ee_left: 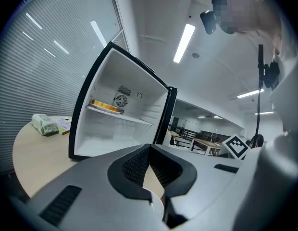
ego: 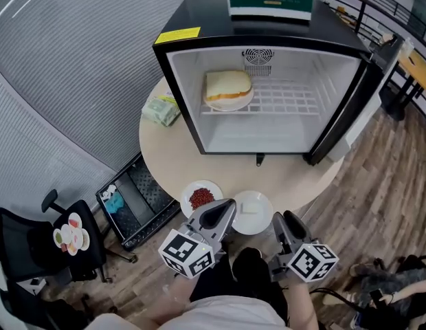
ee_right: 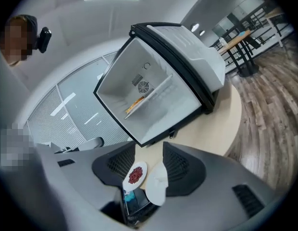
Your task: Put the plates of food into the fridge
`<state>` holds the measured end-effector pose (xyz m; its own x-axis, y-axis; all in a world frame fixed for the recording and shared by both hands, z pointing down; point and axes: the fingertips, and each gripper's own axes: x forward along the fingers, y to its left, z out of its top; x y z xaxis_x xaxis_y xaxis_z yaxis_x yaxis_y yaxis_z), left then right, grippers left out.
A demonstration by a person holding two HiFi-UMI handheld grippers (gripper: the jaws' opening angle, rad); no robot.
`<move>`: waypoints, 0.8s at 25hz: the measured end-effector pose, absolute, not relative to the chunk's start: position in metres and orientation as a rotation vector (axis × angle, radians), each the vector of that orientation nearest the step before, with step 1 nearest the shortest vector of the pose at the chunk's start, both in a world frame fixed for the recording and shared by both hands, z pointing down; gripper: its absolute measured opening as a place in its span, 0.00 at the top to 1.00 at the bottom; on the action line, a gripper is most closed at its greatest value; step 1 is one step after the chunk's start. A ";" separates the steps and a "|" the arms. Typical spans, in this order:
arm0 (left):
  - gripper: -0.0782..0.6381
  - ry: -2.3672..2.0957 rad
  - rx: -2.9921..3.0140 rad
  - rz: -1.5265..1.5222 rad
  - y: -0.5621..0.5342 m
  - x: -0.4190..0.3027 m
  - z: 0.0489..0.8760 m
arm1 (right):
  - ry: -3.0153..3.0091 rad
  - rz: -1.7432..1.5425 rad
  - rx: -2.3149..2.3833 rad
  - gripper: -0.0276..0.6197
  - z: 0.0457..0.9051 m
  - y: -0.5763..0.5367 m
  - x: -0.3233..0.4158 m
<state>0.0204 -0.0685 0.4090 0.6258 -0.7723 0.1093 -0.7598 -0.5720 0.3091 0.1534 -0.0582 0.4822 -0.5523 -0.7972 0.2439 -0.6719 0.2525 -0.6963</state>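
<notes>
The open mini fridge [ego: 268, 133] stands on a round table [ego: 165, 158], with a sandwich plate [ego: 229, 92] on its wire shelf. At the table's near edge, a plate of red bits [ego: 200, 198] sits beside a white plate [ego: 253, 214]. The left gripper [ego: 225, 206], jaws together and empty, points between them. The right gripper [ego: 284, 218], jaws apart and empty, is just beside the white plate.

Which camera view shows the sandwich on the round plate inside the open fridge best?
The head view: it looks down onto the sandwich on the round plate, showing bread and yellow filling. The left and right gripper views catch it only edge-on, as a thin yellow-orange strip.
</notes>
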 end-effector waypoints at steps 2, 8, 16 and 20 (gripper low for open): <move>0.88 -1.232 2.516 -0.045 -0.067 0.024 0.414 | 2.312 -1.266 -1.386 0.68 0.498 -0.054 0.158; 0.88 -1.225 2.497 -0.014 -0.058 0.035 0.429 | 2.180 -1.470 -1.384 0.67 0.543 -0.043 0.169; 0.88 -1.228 2.465 0.023 -0.052 0.034 0.449 | 2.015 -1.772 -1.281 0.67 0.604 -0.025 0.149; 0.88 -1.241 2.441 0.049 -0.050 0.028 0.460 | 1.975 -1.852 -1.246 0.67 0.627 -0.025 0.138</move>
<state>0.0275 -0.0496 0.4597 0.6052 -0.7683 0.2082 -0.7823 -0.5257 0.3340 0.1379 -0.0247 0.6273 -0.6398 -0.6500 0.4101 -0.4508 -0.1147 -0.8852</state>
